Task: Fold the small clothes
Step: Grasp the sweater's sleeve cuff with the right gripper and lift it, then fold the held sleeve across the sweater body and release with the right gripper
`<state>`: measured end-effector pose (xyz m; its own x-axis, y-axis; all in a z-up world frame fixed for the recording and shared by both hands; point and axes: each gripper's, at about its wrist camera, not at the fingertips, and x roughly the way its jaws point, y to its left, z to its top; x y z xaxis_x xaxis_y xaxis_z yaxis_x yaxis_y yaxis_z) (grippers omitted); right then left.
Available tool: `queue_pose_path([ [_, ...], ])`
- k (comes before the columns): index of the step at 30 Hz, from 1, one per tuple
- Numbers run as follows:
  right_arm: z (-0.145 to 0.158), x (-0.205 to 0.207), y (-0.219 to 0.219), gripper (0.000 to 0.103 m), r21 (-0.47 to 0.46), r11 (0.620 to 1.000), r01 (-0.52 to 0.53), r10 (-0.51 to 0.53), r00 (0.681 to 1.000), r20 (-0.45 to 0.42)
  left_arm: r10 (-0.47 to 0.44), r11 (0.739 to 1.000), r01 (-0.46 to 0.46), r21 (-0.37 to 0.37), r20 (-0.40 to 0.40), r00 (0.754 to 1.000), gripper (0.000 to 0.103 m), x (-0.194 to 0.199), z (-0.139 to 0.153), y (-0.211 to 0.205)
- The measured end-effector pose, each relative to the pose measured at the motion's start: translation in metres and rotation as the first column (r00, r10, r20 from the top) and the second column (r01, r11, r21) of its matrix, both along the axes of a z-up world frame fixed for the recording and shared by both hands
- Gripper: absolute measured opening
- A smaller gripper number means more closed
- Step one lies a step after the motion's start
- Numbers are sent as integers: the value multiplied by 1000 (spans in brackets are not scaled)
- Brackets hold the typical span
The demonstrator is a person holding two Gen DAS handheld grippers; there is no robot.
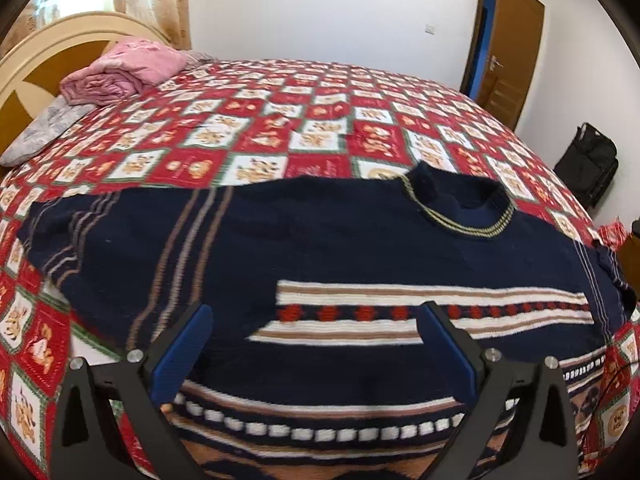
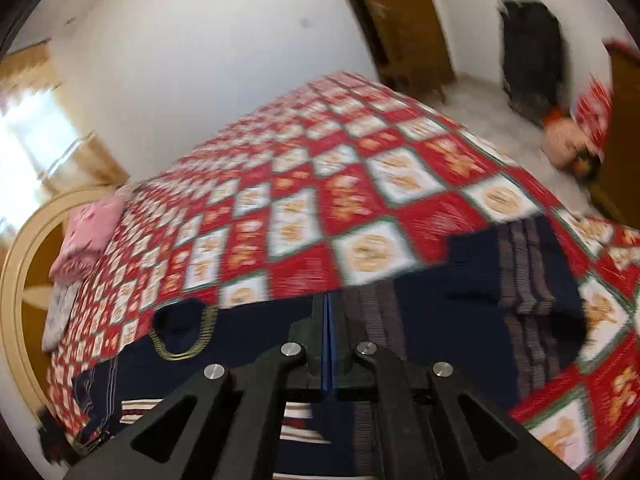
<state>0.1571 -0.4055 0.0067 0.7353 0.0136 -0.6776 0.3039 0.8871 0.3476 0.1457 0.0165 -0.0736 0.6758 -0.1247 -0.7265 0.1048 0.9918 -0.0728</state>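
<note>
Sweater (image 1: 320,248) spread flat on the bed (image 1: 280,120), collar at 1 o'clock. Left tool (image 1: 316,316) apart above it; right tool (image 2: 328,308) together, empty. Risk: a shallow pinch drags and bunches the knit.

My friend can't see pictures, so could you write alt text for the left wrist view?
A navy knitted sweater with striped bands lies spread flat on a bed with a red-and-white patchwork quilt. The left gripper hovers open above it. Folded pink bedding sits by the headboard.
</note>
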Motion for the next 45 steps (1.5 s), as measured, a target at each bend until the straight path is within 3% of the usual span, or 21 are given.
queue_pose_path([
  [3, -17, 5, -32, 1, -31, 1000, -1, -2, 995, -97, -25, 999, 26, 21, -14, 1000, 103, -1, -3, -13],
  [7, -51, 22, -52, 1, -92, 994, -61, 36, 966, -258, -35, 998, 35, 44, -16, 999, 103, -4, -2, -18],
  [11, -67, 24, -55, 1, -252, 961, -110, 28, 951, -307, -15, 998, 16, 58, -18, 1000, 103, -4, -1, -16],
  [15, -87, 25, -66, 1, -257, 958, -129, 29, 933, -358, -6, 999, 9, 51, -45, 999, 103, -1, -3, -19],
  [17, -90, 19, -73, 1, -214, 972, -98, 26, 949, -316, -9, 999, 12, 49, -48, 999, 103, -2, -3, -22],
  [20, -94, 3, -92, 2, -45, 999, 6, -16, 972, -233, -22, 998, 25, 60, -47, 999, 103, -3, -3, -29],
  [22, -102, -8, -111, 2, 129, 989, 78, -53, 980, -190, -35, 998, 38, 60, -50, 998, 103, -4, -3, -33],
  [25, -107, -14, -124, 2, 241, 968, 75, -33, 984, -173, -49, 997, 52, 63, -47, 998, 103, -6, -2, -37],
  [27, -115, -22, -135, 2, 360, 927, 103, -55, 988, -142, -51, 997, 54, 62, -44, 998, 103, -7, -1, -37],
  [30, -125, -35, -144, 2, 529, 838, 138, -98, 990, -103, -46, 997, 48, 54, -45, 998, 103, -7, -1, -38],
  [31, -126, -38, -145, 7, 568, 812, 132, -101, 991, -87, -45, 997, 47, 55, -46, 998, 103, -7, -1, -38],
  [33, -120, -47, -142, 73, 636, 767, 86, -114, 993, 4, -43, 997, 45, 56, -46, 998, 103, -6, -1, -37],
  [34, -112, -50, -138, 103, 665, 746, 5, -105, 988, 111, -42, 997, 44, 56, -46, 998, 103, -5, 0, -37],
  [36, -98, -48, -128, 102, 651, 758, -44, -79, 984, 159, -46, 998, 49, 51, -50, 998, 103, -5, -1, -39],
  [40, -74, -26, -109, 102, 509, 860, -40, 34, 999, 21, -60, 997, 62, 51, -47, 997, 103, -7, 0, -41],
  [43, -58, -14, -96, 102, 298, 953, -61, 74, 997, -35, -62, 996, 64, 57, -40, 997, 103, -8, 1, -40],
  [45, -48, -3, -79, 101, 42, 997, -69, 73, 993, -93, -52, 997, 55, 58, -40, 998, 103, -7, 2, -38],
])
